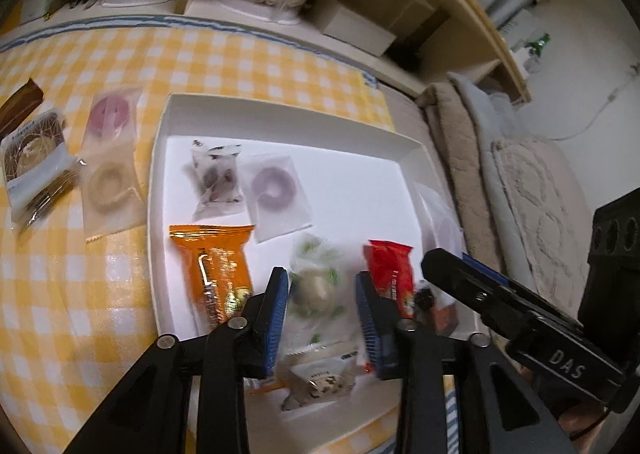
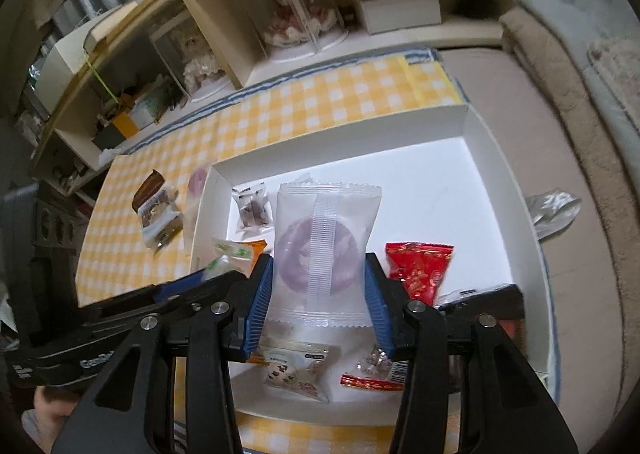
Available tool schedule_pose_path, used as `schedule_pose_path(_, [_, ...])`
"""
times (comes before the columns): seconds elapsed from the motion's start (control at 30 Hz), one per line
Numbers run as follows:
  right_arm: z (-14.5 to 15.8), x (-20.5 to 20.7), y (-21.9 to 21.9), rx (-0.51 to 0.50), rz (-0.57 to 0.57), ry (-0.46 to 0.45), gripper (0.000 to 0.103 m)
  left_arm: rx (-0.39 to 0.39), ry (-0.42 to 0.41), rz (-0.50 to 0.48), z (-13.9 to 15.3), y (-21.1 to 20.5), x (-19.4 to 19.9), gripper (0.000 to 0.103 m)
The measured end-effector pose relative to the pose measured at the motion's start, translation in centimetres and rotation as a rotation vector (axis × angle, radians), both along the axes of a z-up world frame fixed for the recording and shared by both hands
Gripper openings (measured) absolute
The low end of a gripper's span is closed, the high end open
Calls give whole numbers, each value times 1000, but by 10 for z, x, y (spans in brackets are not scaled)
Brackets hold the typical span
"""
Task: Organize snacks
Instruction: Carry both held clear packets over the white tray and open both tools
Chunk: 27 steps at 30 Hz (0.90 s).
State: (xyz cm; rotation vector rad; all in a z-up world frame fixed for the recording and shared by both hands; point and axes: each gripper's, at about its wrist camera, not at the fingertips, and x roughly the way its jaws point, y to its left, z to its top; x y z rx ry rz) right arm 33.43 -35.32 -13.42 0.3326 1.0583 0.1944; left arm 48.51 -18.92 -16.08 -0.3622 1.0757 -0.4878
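Note:
A white box (image 1: pixel 280 117) lies on a yellow checked cloth and holds several snacks. In the left wrist view my left gripper (image 1: pixel 323 318) is open above a clear green-and-white packet (image 1: pixel 316 286), between an orange packet (image 1: pixel 218 266) and a red packet (image 1: pixel 390 270). In the right wrist view my right gripper (image 2: pixel 319 308) has its jaws around a clear packet with a purple ring (image 2: pixel 320 250), held over the box (image 2: pixel 472 141). The red packet (image 2: pixel 420 268) lies to its right.
On the cloth left of the box lie a pink ring packet (image 1: pixel 108 113), a cream ring packet (image 1: pixel 106 183) and a brown cookie packet (image 1: pixel 32 157). A second purple ring packet (image 1: pixel 274 189) lies in the box. Shelves stand behind; blankets (image 1: pixel 520 173) lie at right.

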Motion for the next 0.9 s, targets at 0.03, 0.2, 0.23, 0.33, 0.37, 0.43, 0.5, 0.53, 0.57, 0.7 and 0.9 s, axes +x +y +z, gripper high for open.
schedule_pose_path(0.03, [-2, 1, 0, 1, -4, 6, 49, 4, -2, 4, -1, -1, 0, 48])
schedule_pose_path(0.2, [-9, 3, -7, -2, -30, 35, 65, 30, -16, 4, -5, -2, -10, 54])
schedule_pose_path(0.23, [-9, 2, -9, -3, -33, 38, 65, 36, -17, 3, -5, -3, -10, 55])
schedule_pose_path(0.33, [-9, -2, -16, -8, -46, 51, 65, 62, -31, 9, 0, 4, -19, 62])
schedule_pose_path(0.37, [-9, -3, -18, -13, -48, 56, 65, 68, -36, 10, 2, 8, -24, 65])
schedule_pose_path(0.43, [-8, -5, -20, -26, -48, 62, 67, 84, -46, 11, 5, 10, -28, 69])
schedule_pose_path(0.5, [-6, -9, -21, -38, -43, 66, 72, 100, -51, 12, 9, 12, -32, 73])
schedule_pose_path(0.53, [-6, -11, -20, -47, -41, 67, 75, 106, -53, 12, 10, 13, -34, 76])
schedule_pose_path(0.57, [-5, -12, -20, -59, -41, 68, 78, 112, -55, 14, 12, 15, -36, 78])
schedule_pose_path(0.7, [1, -17, -17, -99, -37, 54, 87, 142, -69, 27, 22, 22, -44, 86])
schedule_pose_path(0.9, [6, -24, -19, -132, -55, 46, 100, 169, -94, 40, 37, 34, -54, 101])
